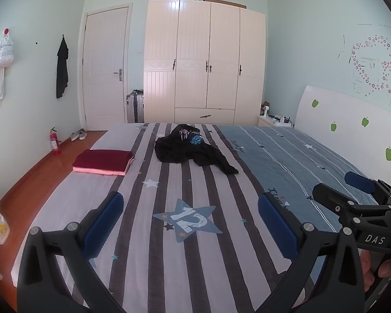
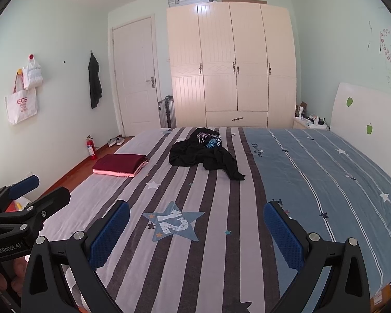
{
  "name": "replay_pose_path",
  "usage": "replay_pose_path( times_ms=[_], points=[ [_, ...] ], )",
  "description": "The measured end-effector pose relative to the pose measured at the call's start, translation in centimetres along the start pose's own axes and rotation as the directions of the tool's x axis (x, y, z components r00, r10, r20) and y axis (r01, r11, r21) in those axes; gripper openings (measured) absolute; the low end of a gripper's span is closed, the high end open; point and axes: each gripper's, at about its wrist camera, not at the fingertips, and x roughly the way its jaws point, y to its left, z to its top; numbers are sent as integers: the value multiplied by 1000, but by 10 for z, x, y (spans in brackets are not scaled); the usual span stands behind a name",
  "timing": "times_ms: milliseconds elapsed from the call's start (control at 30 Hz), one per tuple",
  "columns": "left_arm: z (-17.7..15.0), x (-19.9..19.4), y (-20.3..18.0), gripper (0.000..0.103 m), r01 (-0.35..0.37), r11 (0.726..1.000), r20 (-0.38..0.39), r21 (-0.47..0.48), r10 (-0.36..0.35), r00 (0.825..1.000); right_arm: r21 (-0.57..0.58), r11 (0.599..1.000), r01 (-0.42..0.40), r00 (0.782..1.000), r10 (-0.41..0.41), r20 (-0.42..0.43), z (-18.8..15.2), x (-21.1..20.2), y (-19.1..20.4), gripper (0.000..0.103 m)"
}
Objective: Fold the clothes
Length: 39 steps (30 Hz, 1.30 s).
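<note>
We've got both tongs spread wide over the near edge of the bed, nothing between the pads. Left tongs and right tongs sit side by side, apart, each showing at the edge of the other's view. The black top lies crumpled toward the far edge, mid-bed on the stripes. The folded pile, dark red on pink, sits at the left edge, well apart from it.
</note>
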Motion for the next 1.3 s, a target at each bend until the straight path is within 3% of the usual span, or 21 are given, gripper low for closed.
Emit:
replay_pose_path(
  times_ms=[1300],
  points=[
    [-2,4,-14,102,-23,1000,-5,3,23,1000,3,1000,1,1000,-1,5,3,-1,0,102]
  ],
)
